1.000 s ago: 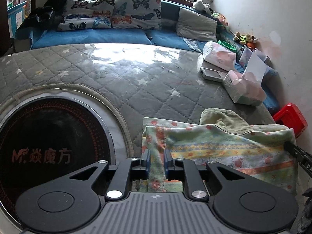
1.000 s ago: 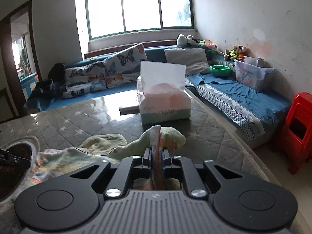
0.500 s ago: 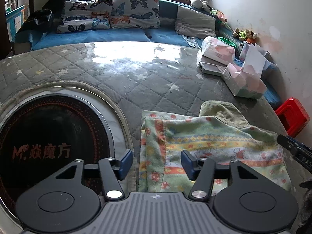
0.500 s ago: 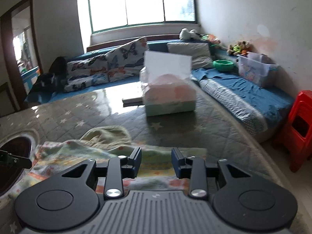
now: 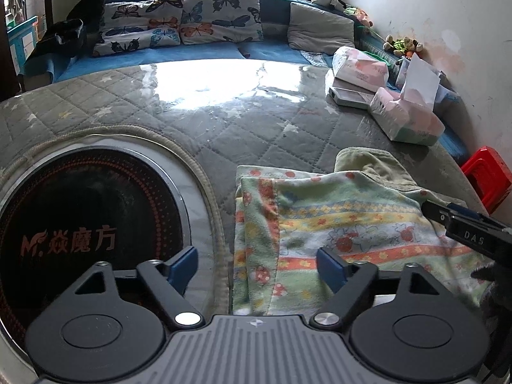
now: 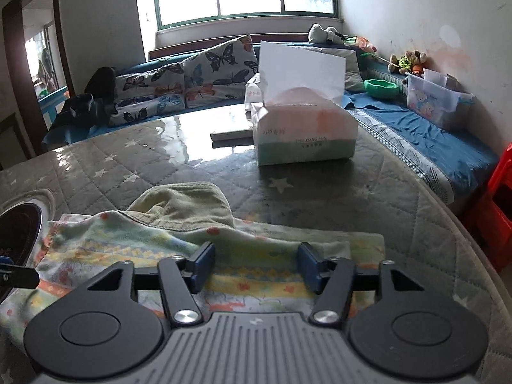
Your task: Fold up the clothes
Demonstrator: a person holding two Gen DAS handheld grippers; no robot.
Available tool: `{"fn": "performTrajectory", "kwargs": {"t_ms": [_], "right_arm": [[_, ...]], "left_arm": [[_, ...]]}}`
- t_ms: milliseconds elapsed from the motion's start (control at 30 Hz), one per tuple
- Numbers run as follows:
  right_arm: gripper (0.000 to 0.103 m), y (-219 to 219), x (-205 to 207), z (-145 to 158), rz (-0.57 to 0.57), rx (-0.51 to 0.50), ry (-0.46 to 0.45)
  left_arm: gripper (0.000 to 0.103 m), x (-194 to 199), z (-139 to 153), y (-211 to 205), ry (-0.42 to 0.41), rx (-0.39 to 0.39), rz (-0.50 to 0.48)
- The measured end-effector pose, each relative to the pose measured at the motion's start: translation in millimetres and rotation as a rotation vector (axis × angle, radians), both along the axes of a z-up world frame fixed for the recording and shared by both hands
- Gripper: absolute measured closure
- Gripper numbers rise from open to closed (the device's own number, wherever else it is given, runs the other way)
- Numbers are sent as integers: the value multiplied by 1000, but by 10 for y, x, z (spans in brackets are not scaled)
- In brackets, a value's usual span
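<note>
A folded, patterned green and yellow garment lies flat on the quilted grey table, with an olive-green part sticking out at its far side. My left gripper is open and empty above the garment's left edge. My right gripper is open and empty above the garment on its right side. The right gripper's tip also shows in the left wrist view.
A round black inset with red lettering sits in the table at the left. A tissue pack and a flat grey device lie at the far right of the table. A sofa with butterfly pillows runs behind. A red stool stands at the right.
Both grippers were shut on the garment's edges a second ago. They have let go, opened wide and drawn back a little. The garment now lies flat.
</note>
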State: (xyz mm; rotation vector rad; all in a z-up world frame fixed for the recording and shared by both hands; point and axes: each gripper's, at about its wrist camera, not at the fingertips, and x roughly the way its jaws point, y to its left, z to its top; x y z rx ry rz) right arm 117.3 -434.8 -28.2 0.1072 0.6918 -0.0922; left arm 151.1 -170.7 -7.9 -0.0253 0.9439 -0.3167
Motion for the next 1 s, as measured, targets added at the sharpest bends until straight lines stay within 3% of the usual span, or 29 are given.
{"fn": "performTrajectory", "kwargs": {"t_ms": [67, 167, 300, 1000], "right_arm": [[40, 36, 1, 35, 10, -3, -6], [26, 126, -64, 82, 40, -5, -21], [20, 259, -174, 103, 84, -8, -18], [11, 556, -922, 11, 136, -64, -6]], "left_arm": [[13, -16, 7, 3, -4, -1, -1], [8, -47, 23, 3, -14, 1, -6], [5, -81, 34, -6, -24, 5, -13], [1, -315, -113, -27, -37, 68, -56]]}}
